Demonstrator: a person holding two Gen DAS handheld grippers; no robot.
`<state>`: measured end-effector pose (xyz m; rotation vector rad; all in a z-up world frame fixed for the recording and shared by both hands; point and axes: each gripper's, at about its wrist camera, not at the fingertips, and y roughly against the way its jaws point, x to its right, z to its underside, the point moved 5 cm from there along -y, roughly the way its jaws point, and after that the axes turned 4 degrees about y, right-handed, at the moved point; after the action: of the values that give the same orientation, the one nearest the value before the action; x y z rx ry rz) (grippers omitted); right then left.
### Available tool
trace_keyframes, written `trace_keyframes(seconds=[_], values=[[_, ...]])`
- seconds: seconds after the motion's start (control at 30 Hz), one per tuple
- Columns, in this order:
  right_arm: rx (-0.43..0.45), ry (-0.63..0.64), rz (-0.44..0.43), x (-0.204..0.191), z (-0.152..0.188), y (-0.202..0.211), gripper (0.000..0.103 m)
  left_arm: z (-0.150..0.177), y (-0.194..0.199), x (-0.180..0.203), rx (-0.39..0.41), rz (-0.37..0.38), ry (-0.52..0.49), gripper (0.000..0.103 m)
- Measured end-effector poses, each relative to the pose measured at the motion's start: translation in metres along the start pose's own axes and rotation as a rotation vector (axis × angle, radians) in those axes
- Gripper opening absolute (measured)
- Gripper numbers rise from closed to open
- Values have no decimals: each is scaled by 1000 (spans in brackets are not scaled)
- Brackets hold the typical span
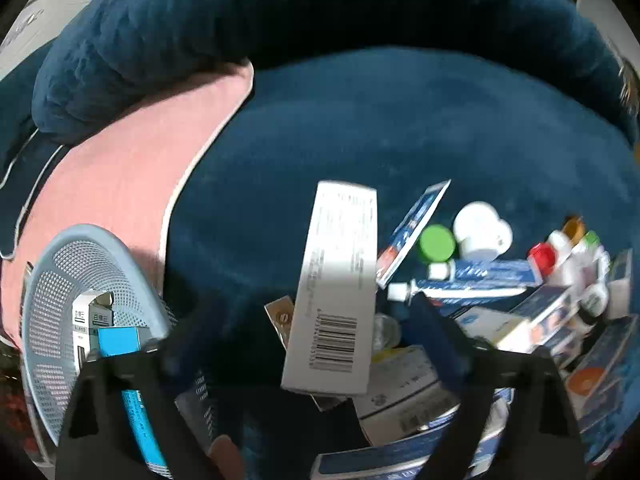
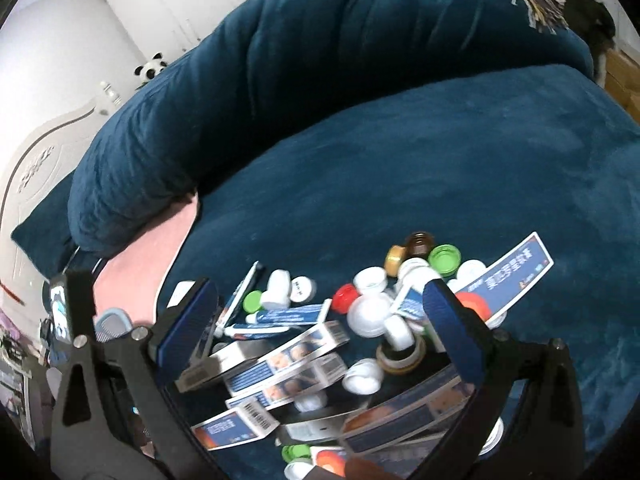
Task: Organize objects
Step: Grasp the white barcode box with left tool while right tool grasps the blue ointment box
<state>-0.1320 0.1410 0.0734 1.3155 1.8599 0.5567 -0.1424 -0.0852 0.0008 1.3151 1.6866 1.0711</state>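
A few boxes lay in the blue basket (image 1: 52,280) while most medicine boxes, tubes and caps stayed heaped on the sofa cushion (image 2: 400,168); the left gripper (image 1: 304,320) straddled a white box (image 1: 334,288), jaws spread, and the right gripper (image 2: 320,320) hovered released.

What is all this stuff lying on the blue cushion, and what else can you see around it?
seat cushion: one, dark blue plush, under the whole heap
back bolster: one, dark blue, curved behind the seat
pink cushion: one, pink with pale piping, left of the seat
basket: one, pale blue mesh, on the pink cushion, a few small boxes inside
long white box: one, white with a barcode, between the left jaws
tubes: two, blue and white, side by side in the heap
green caps: several, loose among white caps
red cap: one, mid-heap
panda toy: one, black and white, far left background
left gripper: black frame, blue pads, open
right gripper: same build, open above the heap
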Motion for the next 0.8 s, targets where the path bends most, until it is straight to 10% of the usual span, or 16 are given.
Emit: trace_keyframes(seconds=[0.1,0.67,0.8], values=[[-1,-28,14,12,-3,-2,103,3,-5,3,-12,-3,-16,35],[-68,-436,267,133,1,-23,102,-9,25,7,93,58,-2,35],[-98,-462,295,141,4,-34,86,-5,22,8,82,59,-12,35]])
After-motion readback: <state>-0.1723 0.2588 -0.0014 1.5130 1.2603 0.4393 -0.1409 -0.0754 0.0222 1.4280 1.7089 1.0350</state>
